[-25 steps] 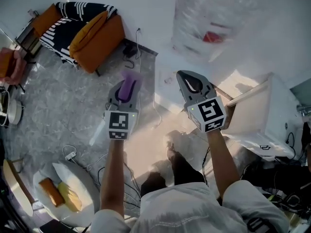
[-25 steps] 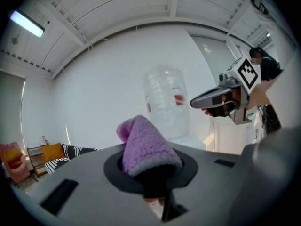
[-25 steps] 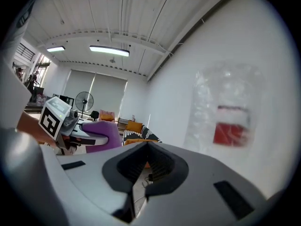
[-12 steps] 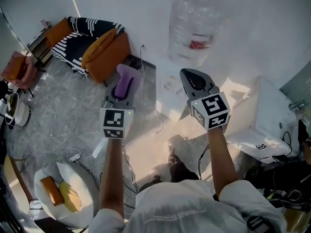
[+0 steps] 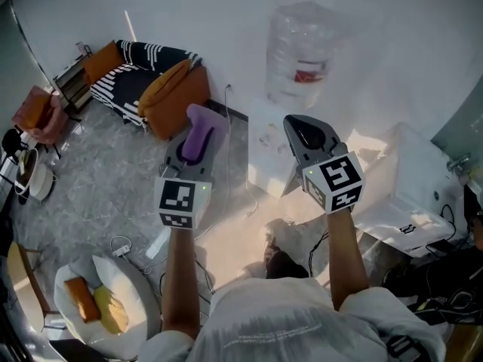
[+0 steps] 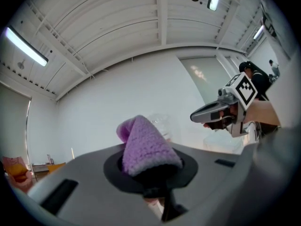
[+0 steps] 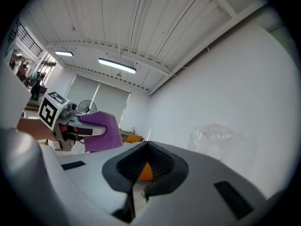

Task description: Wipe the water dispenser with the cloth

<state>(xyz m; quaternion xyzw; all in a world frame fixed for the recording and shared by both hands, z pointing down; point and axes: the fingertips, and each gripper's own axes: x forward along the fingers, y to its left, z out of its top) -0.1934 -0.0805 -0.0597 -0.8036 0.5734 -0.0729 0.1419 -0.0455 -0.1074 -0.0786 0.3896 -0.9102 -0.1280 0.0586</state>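
Your left claw (image 5: pixel 196 143) is clamped on the purple fleece cloth (image 5: pixel 204 119), which sticks out past its tips. Your right claw (image 5: pixel 298 127) is empty, with its jaws pressed together. Both are held side by side, apart, pointing toward the white water dispenser (image 5: pixel 266 151) and its clear bottle (image 5: pixel 303 51) by the wall.
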